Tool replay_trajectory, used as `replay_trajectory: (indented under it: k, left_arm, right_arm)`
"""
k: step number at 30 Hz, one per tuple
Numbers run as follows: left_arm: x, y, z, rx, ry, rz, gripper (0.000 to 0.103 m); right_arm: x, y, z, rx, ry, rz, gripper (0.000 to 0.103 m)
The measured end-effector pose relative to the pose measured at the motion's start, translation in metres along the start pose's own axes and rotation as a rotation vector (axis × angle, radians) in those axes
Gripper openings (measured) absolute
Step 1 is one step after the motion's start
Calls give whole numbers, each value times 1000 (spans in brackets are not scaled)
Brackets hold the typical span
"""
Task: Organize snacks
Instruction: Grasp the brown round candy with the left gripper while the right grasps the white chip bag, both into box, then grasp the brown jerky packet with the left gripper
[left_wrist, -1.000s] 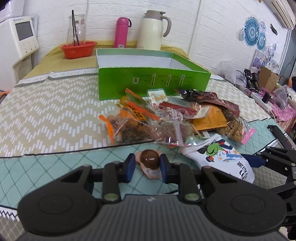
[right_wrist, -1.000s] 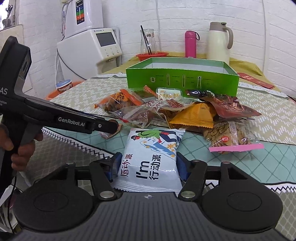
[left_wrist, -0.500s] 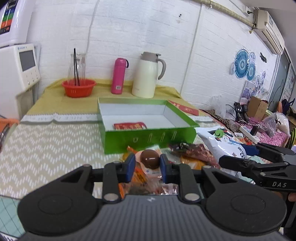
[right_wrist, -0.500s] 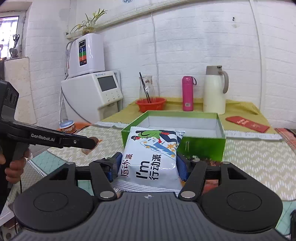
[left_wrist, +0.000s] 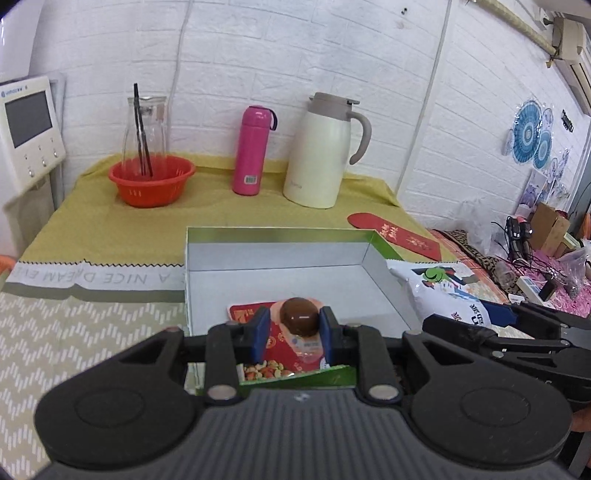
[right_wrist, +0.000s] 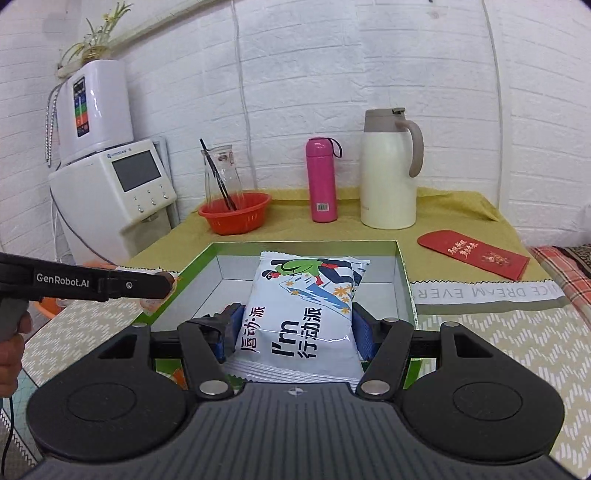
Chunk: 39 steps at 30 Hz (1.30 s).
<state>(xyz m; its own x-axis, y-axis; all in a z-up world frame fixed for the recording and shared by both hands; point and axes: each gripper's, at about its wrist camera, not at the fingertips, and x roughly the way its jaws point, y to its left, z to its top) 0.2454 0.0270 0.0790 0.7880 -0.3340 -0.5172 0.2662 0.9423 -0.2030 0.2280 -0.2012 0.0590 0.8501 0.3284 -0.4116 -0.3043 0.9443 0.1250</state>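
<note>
Brown egg pack (left_wrist: 298, 320) & white chip bag (right_wrist: 301, 317), both above green box (left_wrist: 384, 247).

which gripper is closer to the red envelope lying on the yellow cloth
Right. The right gripper holds the white bag over the green box, on the red envelope side. The left gripper is at the box's far side.

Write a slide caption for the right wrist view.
Right tool grips white snack bag over green box; left tool alongside.
</note>
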Motion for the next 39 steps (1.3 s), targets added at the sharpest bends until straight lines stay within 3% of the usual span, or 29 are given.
replay_trajectory:
  k: [7, 14, 16, 20, 23, 26, 32, 39]
  left_arm:
    - [52, 15, 8, -20, 82, 46, 21]
    - [75, 16, 5, 6, 121, 60, 23]
    - [77, 17, 5, -11, 116, 48, 72]
    - [68, 16, 6, -31, 65, 7, 74]
    - [62, 10, 6, -24, 45, 40, 80]
    - [52, 3, 5, -9, 17, 86, 99]
    - [22, -5, 4, 0, -21, 93, 98]
    - [-23, -25, -10, 37, -44, 56, 98]
  right_arm:
    - [60, -9, 0, 6, 107, -45, 100]
    - [92, -9, -5, -24, 193, -41, 101]
    - [95, -8, -5, -45, 210, -15, 103]
    - [82, -4, -4, -107, 129, -33, 103]
    - [70, -5, 0, -127, 92, -16, 103]
    - [62, -4, 1, -122, 79, -15, 103]
    - [39, -2, 3, -105, 73, -9, 103]
    - [-20, 3, 1, -121, 11, 13, 103]
